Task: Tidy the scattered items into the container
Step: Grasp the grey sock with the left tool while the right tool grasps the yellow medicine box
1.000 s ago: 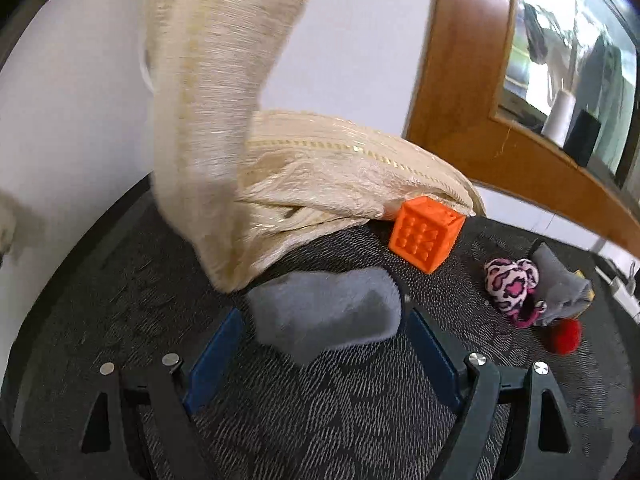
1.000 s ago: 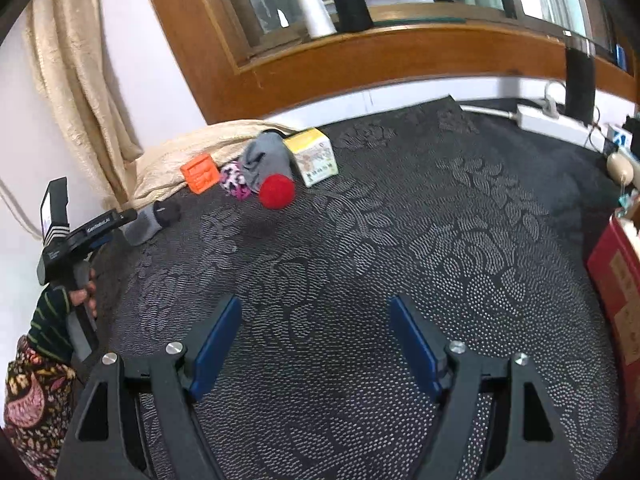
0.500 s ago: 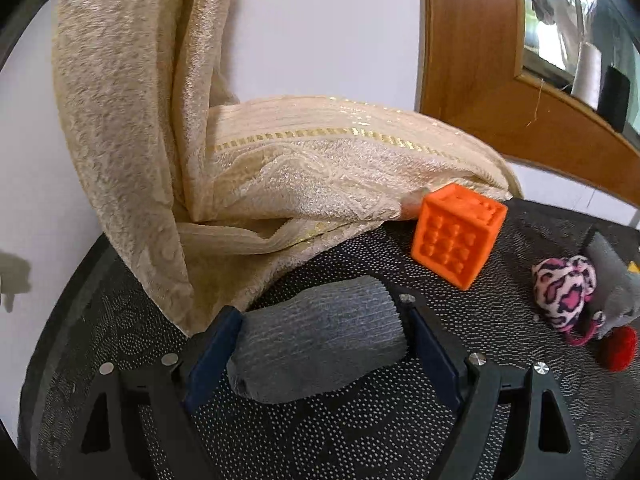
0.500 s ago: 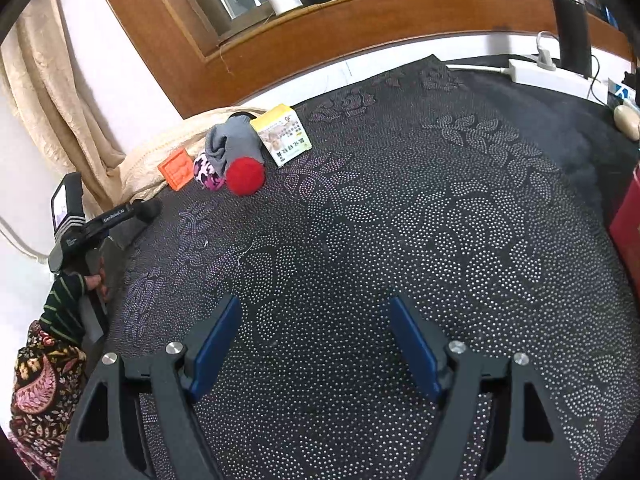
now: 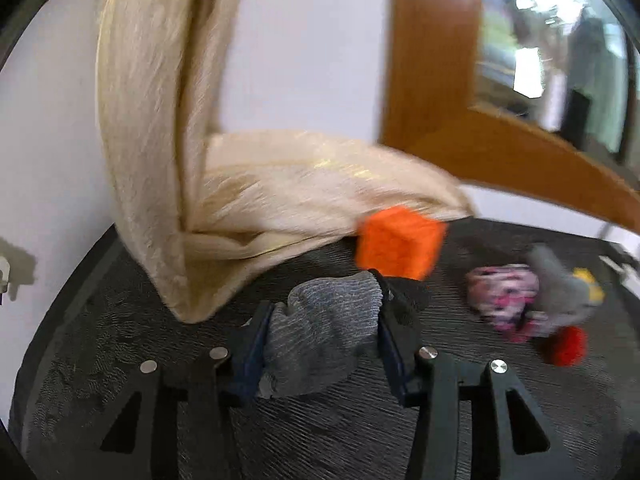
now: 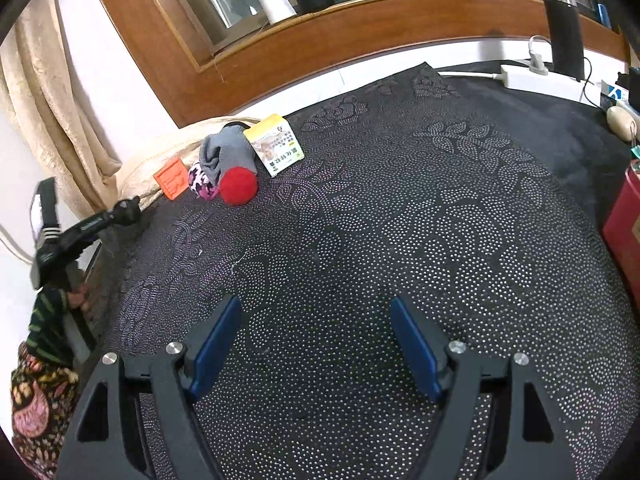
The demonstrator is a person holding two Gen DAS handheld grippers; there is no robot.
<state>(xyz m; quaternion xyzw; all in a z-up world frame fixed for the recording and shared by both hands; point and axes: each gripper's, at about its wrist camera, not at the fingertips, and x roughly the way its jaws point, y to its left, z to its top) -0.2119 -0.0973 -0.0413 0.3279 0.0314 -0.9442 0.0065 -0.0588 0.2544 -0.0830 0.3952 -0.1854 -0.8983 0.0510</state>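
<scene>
My left gripper (image 5: 320,316) is shut on a grey rolled sock (image 5: 320,340), squeezed between its blue pads at the table's left end. Behind it lie an orange cube (image 5: 398,242), a pink leopard-print item (image 5: 502,292), a grey cloth (image 5: 560,280) and a red ball (image 5: 566,346). In the right wrist view my right gripper (image 6: 312,316) is open and empty over the dark patterned cloth (image 6: 400,220). There the orange cube (image 6: 172,179), red ball (image 6: 238,185), grey cloth (image 6: 226,152) and a yellow-white box (image 6: 274,144) cluster at the far left. My left gripper (image 6: 124,210) shows there too.
A cream curtain (image 5: 160,120) hangs and pools on the table beside the cube. A wooden window frame (image 6: 320,32) runs along the back. A red container (image 6: 624,232) stands at the right edge. A white power strip (image 6: 532,76) lies at the back right.
My left gripper has closed on the grey sock and the view is blurred with motion. My right gripper stays open and has shifted a little over the cloth.
</scene>
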